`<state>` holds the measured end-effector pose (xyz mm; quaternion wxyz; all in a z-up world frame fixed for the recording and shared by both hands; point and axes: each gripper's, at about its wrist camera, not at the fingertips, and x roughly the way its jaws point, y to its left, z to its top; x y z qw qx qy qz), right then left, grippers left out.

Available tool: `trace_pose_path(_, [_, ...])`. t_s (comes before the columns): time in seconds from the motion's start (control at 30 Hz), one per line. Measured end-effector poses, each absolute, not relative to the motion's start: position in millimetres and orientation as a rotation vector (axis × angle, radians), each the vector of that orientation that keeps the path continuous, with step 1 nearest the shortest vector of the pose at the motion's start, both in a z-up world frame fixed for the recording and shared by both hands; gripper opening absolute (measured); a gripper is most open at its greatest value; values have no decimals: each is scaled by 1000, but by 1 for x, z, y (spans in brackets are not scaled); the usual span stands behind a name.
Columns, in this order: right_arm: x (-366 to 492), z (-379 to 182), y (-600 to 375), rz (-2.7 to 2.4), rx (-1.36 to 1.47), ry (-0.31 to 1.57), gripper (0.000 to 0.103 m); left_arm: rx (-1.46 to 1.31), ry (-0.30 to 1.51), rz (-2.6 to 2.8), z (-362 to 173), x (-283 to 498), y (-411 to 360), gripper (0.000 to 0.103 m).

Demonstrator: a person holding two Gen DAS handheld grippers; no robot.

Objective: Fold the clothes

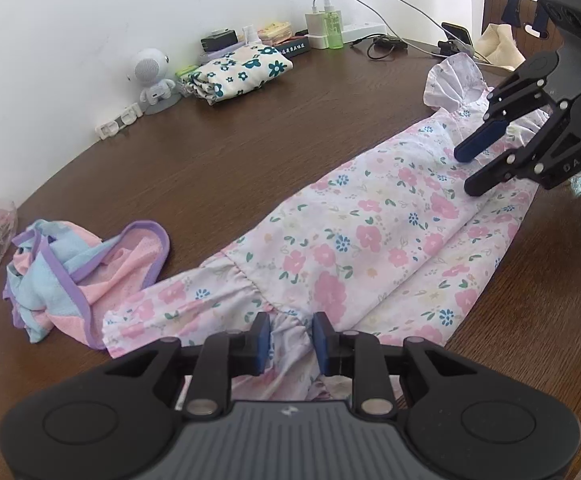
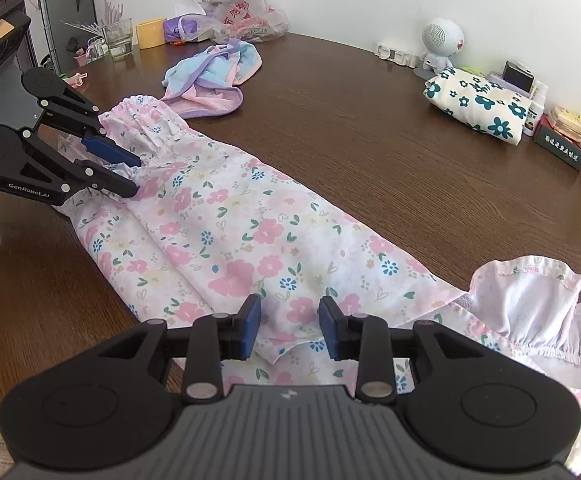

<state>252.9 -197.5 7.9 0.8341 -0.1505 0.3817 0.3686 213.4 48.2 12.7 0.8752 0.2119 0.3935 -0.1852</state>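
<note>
A white dress with pink and blue flowers [image 1: 370,232] [image 2: 250,220] lies lengthwise on the brown table [image 1: 250,152] [image 2: 370,140], one long side folded over the middle. My left gripper [image 1: 290,340] [image 2: 134,177] is open at the gathered hem end, with ruffled cloth lying between its blue pads. At the other end my right gripper [image 2: 289,324] [image 1: 466,172] is open just above the bodice, beside the ruffled sleeve [image 2: 530,292] [image 1: 454,80]. Neither gripper pinches the cloth.
A crumpled pink, blue and purple garment [image 1: 70,272] [image 2: 210,76] lies beside the hem end. A folded cream cloth with teal flowers [image 1: 238,72] [image 2: 478,104], a white robot-shaped speaker [image 1: 150,76] [image 2: 440,44], chargers, bottles, boxes and plastic bags [image 2: 246,16] line the wall.
</note>
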Motion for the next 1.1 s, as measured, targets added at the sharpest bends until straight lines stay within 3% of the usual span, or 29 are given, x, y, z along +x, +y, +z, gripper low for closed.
trace_pose_path(0.03, [252,13,-202,784,-303,801,39,452,813,-382,18,212,46,35])
trace_pose_path(0.07, [251,27,-215,787,-263,775,47,446,798,-378,26,213,43,41])
trace_pose_path(0.1, [251,41,-231,771,-233,752,60,441,783,-374,34,213,41,51])
trace_pose_path(0.17, [251,68,-262,735,-184,708,81,424,764,-372,51,217,31,60])
trace_pose_path(0.23, [255,87,-291,666,-221,682,90,404,750,-387,64,228,14,79])
trace_pose_path(0.27, [261,92,-303,621,-261,682,100,393,741,-398,71,234,5,86])
trace_pose_path(0.3, [267,97,-315,579,-299,685,103,385,730,-414,76,242,-6,93])
trace_pose_path(0.63, [377,61,-367,529,-349,982,102,324,830,-652,63,325,-148,97])
trace_pose_path(0.73, [410,50,-368,560,-341,1054,94,323,860,-684,50,345,-179,97])
trace_pose_path(0.9, [454,46,-380,662,-261,1131,67,313,922,-760,27,373,-206,95])
trace_pose_path(1.03, [476,23,-382,720,-221,1222,64,299,979,-813,10,393,-217,76])
trace_pose_path(1.1, [481,13,-379,745,-218,1242,56,289,1003,-832,2,402,-220,69])
